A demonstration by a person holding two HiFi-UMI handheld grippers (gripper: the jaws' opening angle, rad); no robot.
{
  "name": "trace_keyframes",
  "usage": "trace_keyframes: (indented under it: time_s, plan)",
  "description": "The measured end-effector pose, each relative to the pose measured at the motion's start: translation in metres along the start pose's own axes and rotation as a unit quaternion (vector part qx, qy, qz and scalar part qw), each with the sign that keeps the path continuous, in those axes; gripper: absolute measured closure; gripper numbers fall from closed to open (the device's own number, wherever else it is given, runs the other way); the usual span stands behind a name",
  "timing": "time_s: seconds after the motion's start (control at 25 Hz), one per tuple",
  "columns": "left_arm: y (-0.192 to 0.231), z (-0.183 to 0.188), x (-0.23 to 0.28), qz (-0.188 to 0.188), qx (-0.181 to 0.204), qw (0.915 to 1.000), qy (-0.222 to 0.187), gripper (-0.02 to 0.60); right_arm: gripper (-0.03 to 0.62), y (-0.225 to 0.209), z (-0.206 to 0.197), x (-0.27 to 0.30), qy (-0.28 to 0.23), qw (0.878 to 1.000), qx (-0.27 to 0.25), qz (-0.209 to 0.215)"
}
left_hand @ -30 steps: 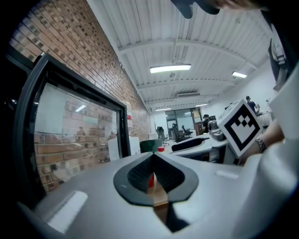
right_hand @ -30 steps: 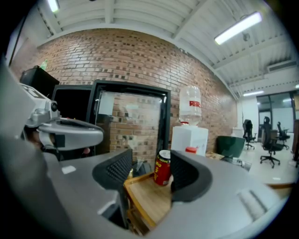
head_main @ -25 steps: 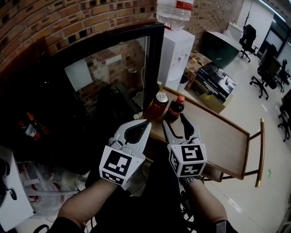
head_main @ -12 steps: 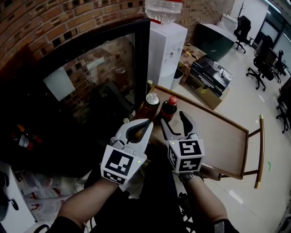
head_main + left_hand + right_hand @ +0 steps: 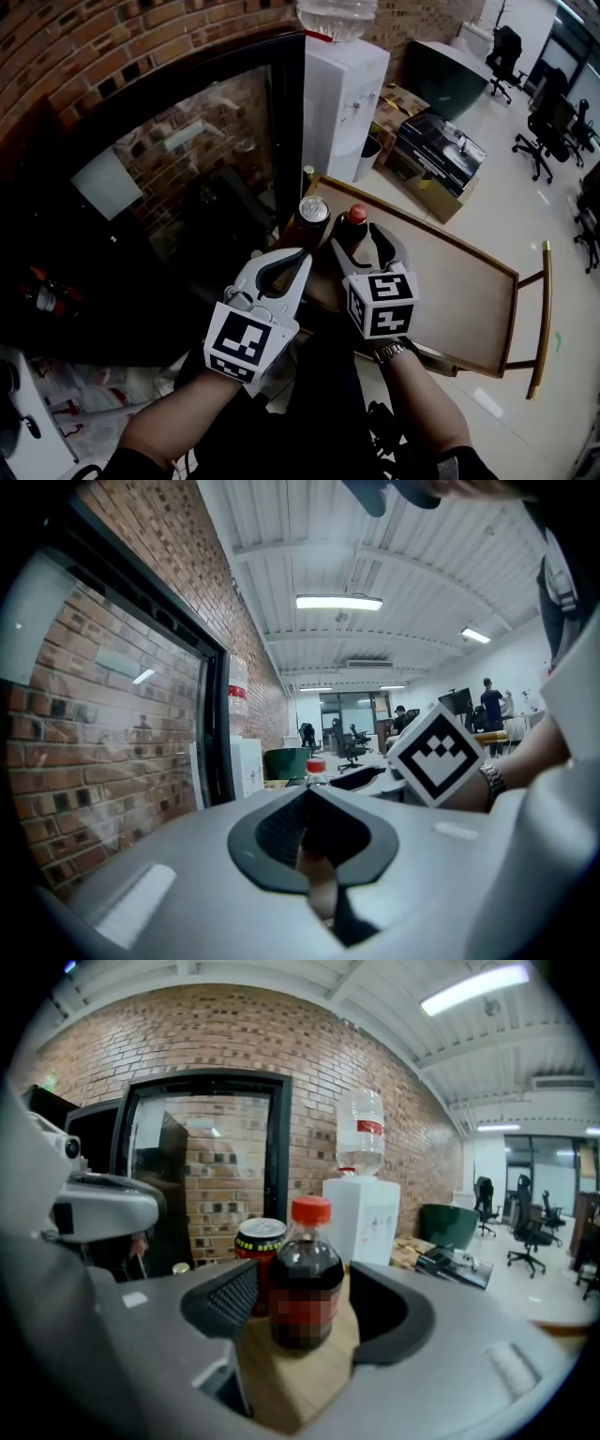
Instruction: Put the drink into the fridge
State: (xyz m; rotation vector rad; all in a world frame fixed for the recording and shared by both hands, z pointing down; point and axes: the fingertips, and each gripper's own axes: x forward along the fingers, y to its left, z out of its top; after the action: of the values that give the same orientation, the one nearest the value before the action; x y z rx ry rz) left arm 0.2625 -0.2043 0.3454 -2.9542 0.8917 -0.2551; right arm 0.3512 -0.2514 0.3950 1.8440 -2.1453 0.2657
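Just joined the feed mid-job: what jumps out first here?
The red-capped cola bottle stands on the wooden table between the jaws of the right gripper, which have just been opening and do not press it. A red can stands beside it. The black glass-door fridge fills the head view's left.

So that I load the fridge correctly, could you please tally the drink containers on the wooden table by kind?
Red-capped dark bottle: 1
Can: 1
Small gold-capped item at the table's far corner, too small to identify: 1
Total: 3
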Motion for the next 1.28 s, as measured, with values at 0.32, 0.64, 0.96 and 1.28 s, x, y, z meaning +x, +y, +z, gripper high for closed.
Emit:
trace_keyframes:
  time_s: [0.32,0.64,0.96,1.28]
  plan:
    - [0.009,-0.011,0.004,0.004,-0.002,0.9999,0.012,0.578,0.296,-0.001,-0.007,0.017,0.010,1.000,-0.001,0.011]
    - [0.010,-0.017,0.003,0.008,-0.003,0.9998,0.018,0.578,0.295,-0.002,-0.008,0.021,0.008,1.000,-0.005,0.013]
    - [0.011,-0.013,-0.006,0.015,0.000,0.9997,0.017,0.578,0.299,-0.001,0.003,0.006,-0.013,1.000,0.001,0.003]
    - [0.013,-0.001,-0.031,0.037,0.011,0.9992,0.007,0.578,0.299,0.028,0.025,-0.022,-0.044,0.999,-0.002,0.027]
